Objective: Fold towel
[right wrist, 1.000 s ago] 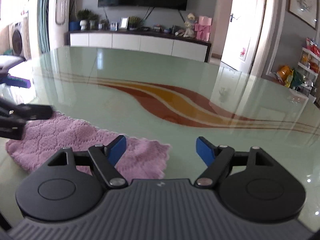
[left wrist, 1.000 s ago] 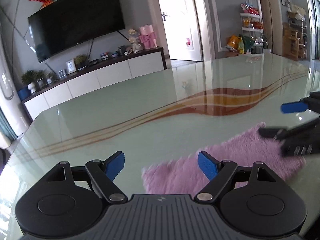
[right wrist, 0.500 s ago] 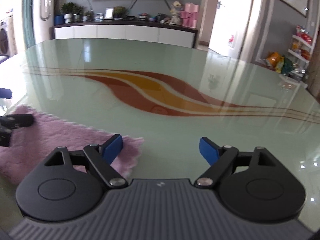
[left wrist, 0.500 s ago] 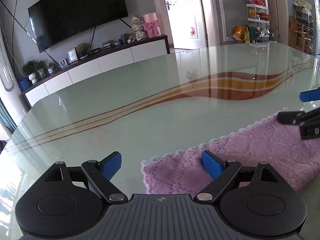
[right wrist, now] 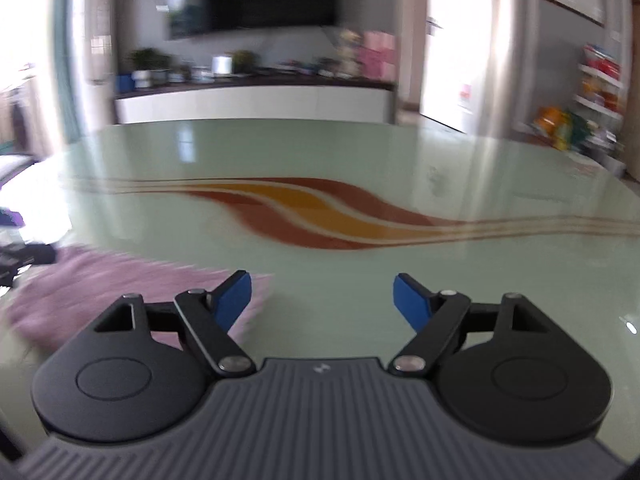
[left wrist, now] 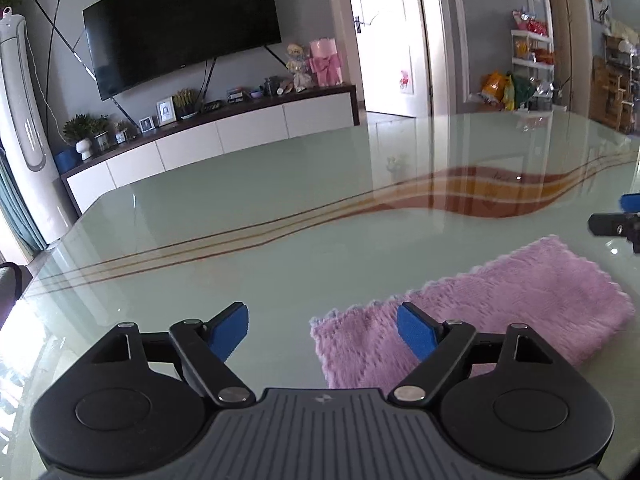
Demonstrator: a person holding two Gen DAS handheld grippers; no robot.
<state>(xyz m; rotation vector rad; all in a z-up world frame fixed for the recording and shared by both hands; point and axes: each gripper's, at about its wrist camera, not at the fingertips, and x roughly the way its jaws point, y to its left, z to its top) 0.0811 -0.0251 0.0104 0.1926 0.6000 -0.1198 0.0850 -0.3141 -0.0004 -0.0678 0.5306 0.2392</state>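
Left wrist view: towel (left wrist: 500,304) lies partly under right pad of open left tongs (left wrist: 322,330).

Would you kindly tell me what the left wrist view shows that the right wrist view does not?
Only the left wrist view shows the left tool, open beside the towel's left end, and a sharp image. Only the right wrist view shows the right tool, open at the towel's right end, in a blurred image. Both share the pink towel flat on the glass table and the television.

Both black two-finger grippers with blue pads, left (left wrist: 322,330) and right (right wrist: 322,304), sit wide apart, jaws just narrowing slightly, gripping nothing.
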